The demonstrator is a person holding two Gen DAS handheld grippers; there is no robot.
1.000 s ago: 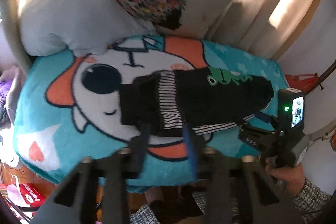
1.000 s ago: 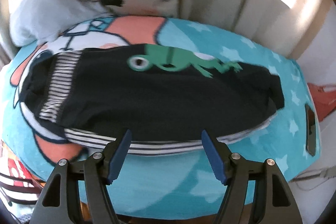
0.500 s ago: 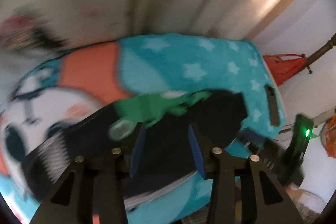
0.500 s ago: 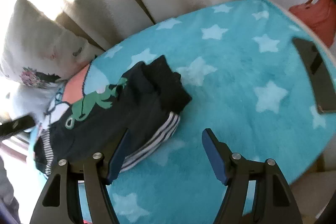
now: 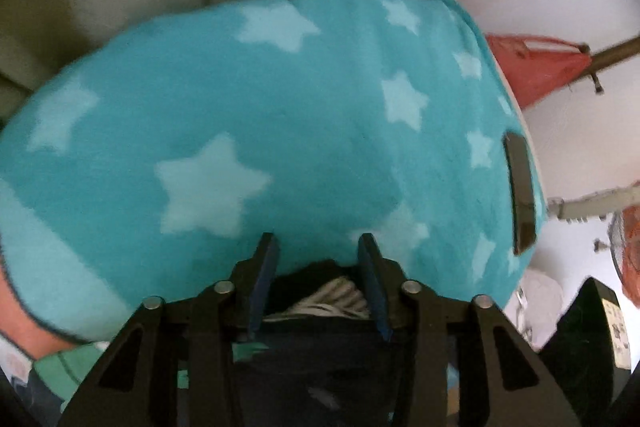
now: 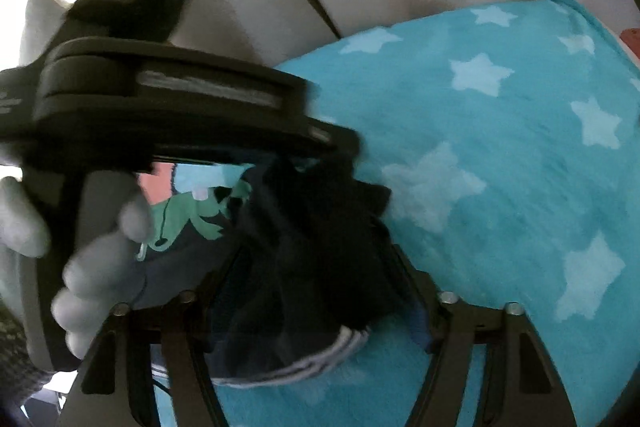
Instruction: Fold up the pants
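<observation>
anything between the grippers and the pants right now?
No. In both wrist views the pants already lie between the fingers of the left gripper and the right gripper. Ahead, only the star blanket shows.

We see matt dark knit cloth, the pants (image 5: 316,291), bunched between the left gripper (image 5: 318,267) fingers, ribbed striped trim showing. Ahead of our fingertips spreads a fuzzy, plush fleece blanket (image 5: 280,131). The black plastic fingers (image 5: 264,279) look matt, with shiny metal screws (image 5: 223,287) behind them.
</observation>
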